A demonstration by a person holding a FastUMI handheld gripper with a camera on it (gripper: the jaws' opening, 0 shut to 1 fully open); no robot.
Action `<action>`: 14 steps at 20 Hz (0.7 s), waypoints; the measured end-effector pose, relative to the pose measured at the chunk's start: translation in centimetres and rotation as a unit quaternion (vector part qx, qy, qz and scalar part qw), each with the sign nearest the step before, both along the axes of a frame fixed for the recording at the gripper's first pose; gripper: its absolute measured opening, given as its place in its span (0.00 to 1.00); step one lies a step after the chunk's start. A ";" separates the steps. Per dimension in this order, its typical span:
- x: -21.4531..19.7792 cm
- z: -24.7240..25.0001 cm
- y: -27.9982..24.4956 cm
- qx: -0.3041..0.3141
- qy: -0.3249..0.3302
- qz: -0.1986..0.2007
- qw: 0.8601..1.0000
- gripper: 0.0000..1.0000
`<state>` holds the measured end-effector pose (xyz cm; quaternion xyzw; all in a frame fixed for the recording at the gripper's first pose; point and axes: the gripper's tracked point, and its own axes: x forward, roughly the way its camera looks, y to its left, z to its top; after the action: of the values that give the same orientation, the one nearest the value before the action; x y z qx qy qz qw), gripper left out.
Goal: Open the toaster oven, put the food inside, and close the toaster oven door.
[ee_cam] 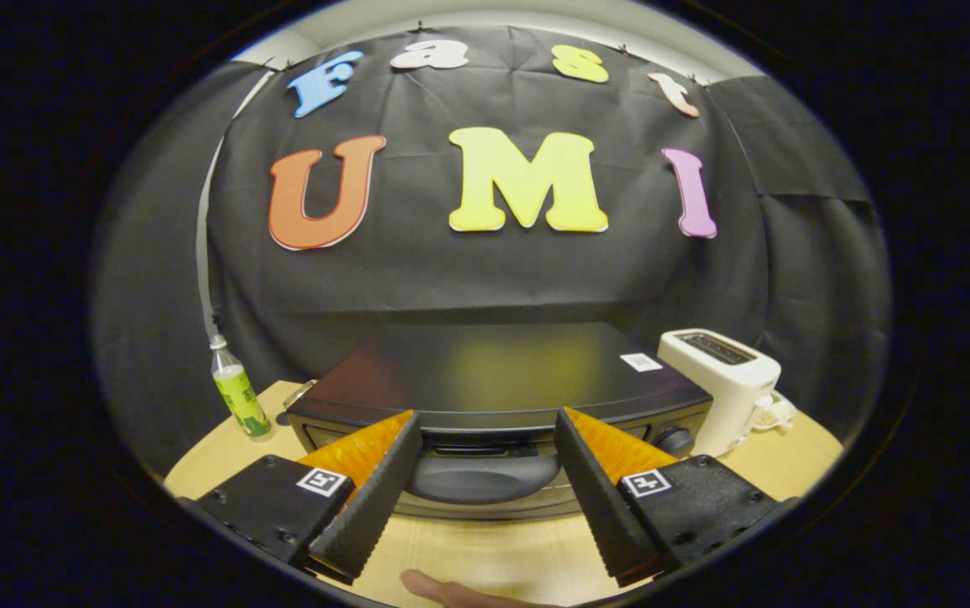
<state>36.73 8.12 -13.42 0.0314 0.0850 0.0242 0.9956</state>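
In the gripper view I had the gripper (485, 439) spread wide, holding nothing, its fingers (366, 498) flanking the handle (485, 475) of the oven (493, 380) at lower centre, door closed. A bottle (240, 390) stood at the oven's left, a toaster (725, 380) at its right, all on the table (485, 553). A fingertip (442, 589) showed at the bottom.

I can make out no wording I could read off anything here. A white sticker (641, 361) sits on the toaster oven (493, 371) top near its right rear corner, its print too small to tell. Each finger mount of the gripper (485, 439) carries a square black-and-white marker tag (322, 481), pattern only. The green label on the bottle (240, 397) at the desk's left edge is blurred.
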 end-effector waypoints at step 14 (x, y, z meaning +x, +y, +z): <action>-4.3 -2.1 1.4 -0.026 0.001 -0.003 1.000 1.00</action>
<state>32.40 9.48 -15.49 0.0055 0.0863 0.0194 0.9961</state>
